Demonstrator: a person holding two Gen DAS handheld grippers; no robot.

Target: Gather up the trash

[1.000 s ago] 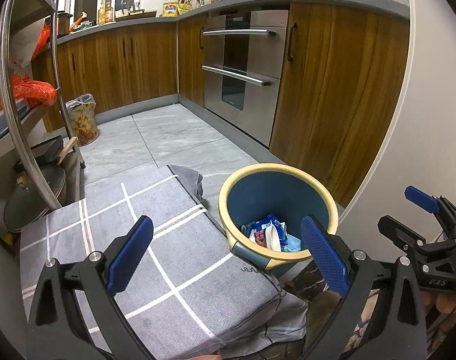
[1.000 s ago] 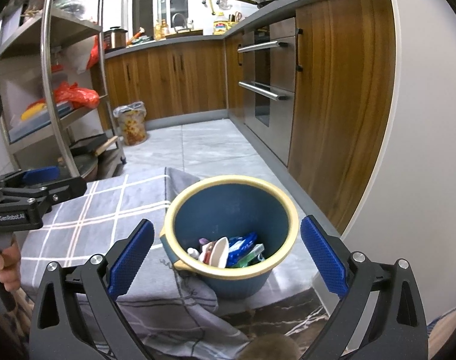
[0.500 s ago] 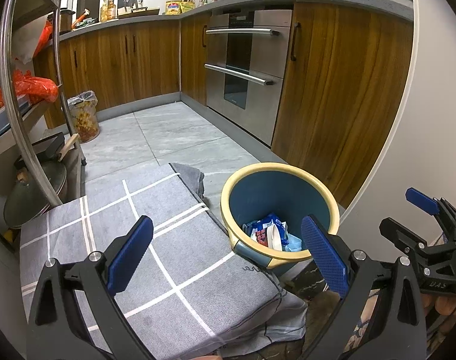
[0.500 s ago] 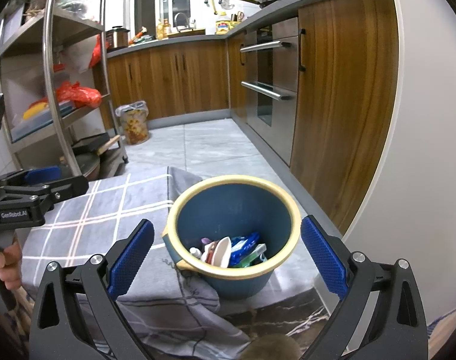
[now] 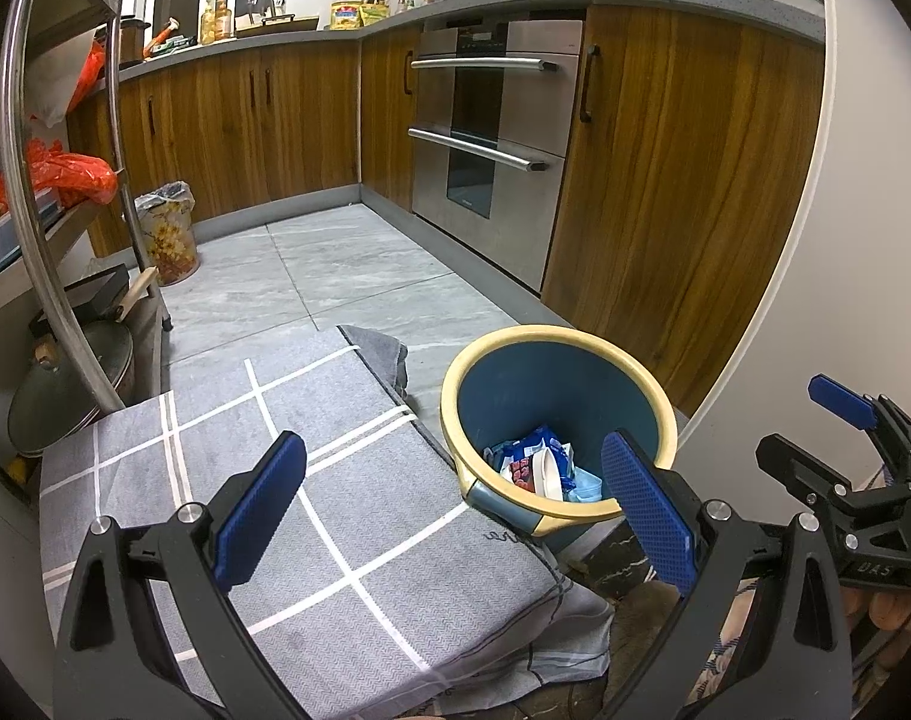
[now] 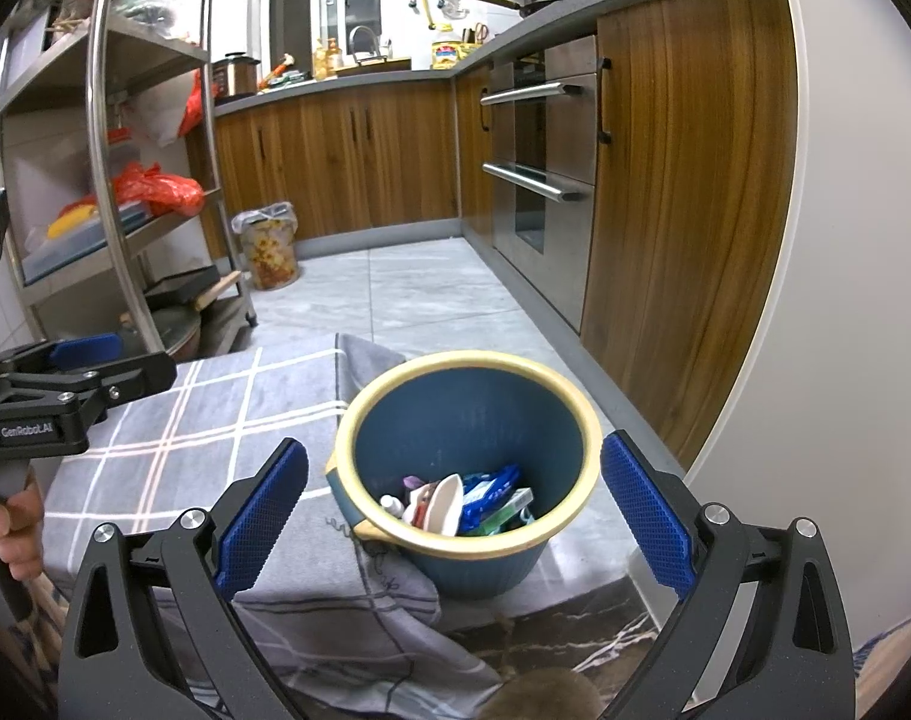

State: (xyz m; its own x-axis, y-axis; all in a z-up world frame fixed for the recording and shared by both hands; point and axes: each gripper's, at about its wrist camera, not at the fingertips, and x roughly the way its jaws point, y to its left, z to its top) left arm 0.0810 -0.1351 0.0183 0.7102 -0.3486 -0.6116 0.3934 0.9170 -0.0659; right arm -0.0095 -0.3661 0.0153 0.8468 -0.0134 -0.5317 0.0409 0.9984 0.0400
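A blue bin with a cream rim stands on the floor beside a surface draped in grey checked cloth. Inside lie wrappers and a white scrap, the trash. My left gripper hovers open above the cloth, left of the bin, with nothing between its blue pads. Wide open too, my right gripper sits just above and in front of the bin, empty. The other view shows each gripper at its edge: the right one, the left one held by a hand.
Wooden cabinets and a steel oven line the right side. A metal shelf rack with red bags and pans stands on the left. A lined patterned bin sits at the far cabinets. Grey tile floor lies between. A white wall is at right.
Both views have drifted slightly; the bin sits a little to the right and lower than before. Both grippers stay open and empty.
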